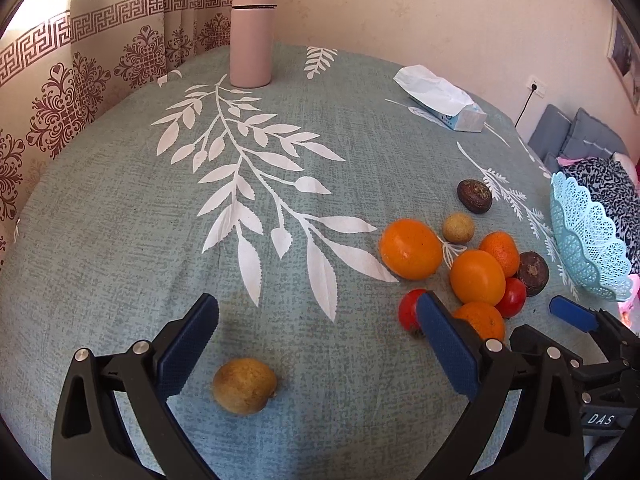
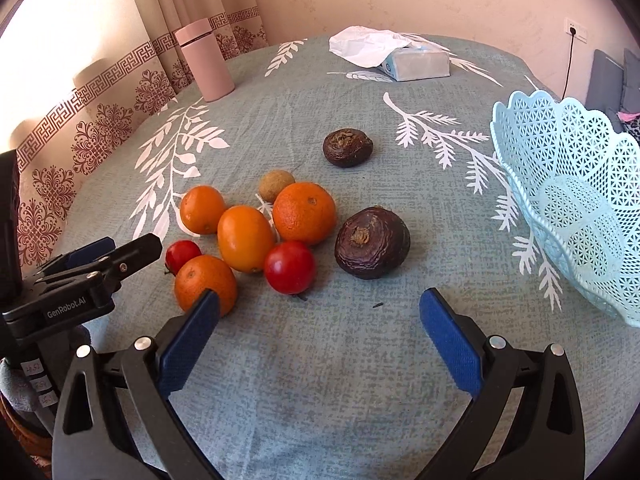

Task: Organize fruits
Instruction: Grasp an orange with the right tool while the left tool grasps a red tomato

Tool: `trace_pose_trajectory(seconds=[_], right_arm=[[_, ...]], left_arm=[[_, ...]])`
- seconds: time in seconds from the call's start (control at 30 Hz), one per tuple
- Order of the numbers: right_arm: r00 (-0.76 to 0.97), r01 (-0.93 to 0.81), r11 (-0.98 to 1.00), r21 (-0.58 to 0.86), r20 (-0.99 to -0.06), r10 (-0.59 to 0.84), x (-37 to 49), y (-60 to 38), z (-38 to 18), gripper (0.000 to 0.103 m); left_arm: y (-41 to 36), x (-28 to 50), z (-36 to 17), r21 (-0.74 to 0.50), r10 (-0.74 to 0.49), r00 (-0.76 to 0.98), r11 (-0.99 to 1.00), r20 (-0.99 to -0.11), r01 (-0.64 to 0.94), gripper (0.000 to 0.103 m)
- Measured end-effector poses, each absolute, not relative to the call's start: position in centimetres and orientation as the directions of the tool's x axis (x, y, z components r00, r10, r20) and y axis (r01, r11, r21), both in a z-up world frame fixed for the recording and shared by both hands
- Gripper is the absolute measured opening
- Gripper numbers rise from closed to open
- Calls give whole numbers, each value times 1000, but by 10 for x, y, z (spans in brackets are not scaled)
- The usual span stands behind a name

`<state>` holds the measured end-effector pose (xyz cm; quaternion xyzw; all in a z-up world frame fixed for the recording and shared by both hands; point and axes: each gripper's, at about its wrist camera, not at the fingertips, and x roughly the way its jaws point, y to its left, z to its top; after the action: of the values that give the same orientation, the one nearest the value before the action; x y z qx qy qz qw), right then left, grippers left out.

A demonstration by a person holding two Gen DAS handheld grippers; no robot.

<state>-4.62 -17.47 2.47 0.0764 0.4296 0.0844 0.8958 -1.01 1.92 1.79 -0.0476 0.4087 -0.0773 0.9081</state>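
Observation:
My left gripper [image 1: 317,302] stands open just above the tablecloth, and a lone brownish-yellow fruit [image 1: 244,386] lies between its fingers, nearer the left one. To the right lies a cluster: several oranges [image 2: 244,236], two red tomatoes [image 2: 290,266], a small tan fruit [image 2: 276,184] and two dark wrinkled fruits [image 2: 372,242]. My right gripper [image 2: 320,299] is open and holds nothing, a little short of the cluster. A light blue lattice basket [image 2: 580,208] sits tilted at the right, with no fruit in it. In the left wrist view the cluster [image 1: 476,276] is partly hidden behind my right finger.
A pink bottle [image 1: 252,36] stands at the far left of the round table [image 1: 120,220]. A tissue pack [image 2: 400,58] lies at the back. A curtain hangs behind on the left. Cushions and a wall socket are beyond the right edge.

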Motion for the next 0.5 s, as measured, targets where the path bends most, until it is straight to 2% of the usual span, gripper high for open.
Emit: trace_pose_trajectory(seconds=[0.2,0.4,0.5], right_arm=[[634,-68,965,252,-736,237,-48,-182,29,101],[639,-63,964,258,-732,237,-51,-187,30,101],[639,-60,963,263,-731,240,-51,-189,30,101]], left_arm=[[14,-15,21,-163,-223,666,975,-712,152,95],[-3,-19,19,-140,-285,631,953,-721,270,64],[-10,-19,17,-143,-314,610,939,-727,312,57]])
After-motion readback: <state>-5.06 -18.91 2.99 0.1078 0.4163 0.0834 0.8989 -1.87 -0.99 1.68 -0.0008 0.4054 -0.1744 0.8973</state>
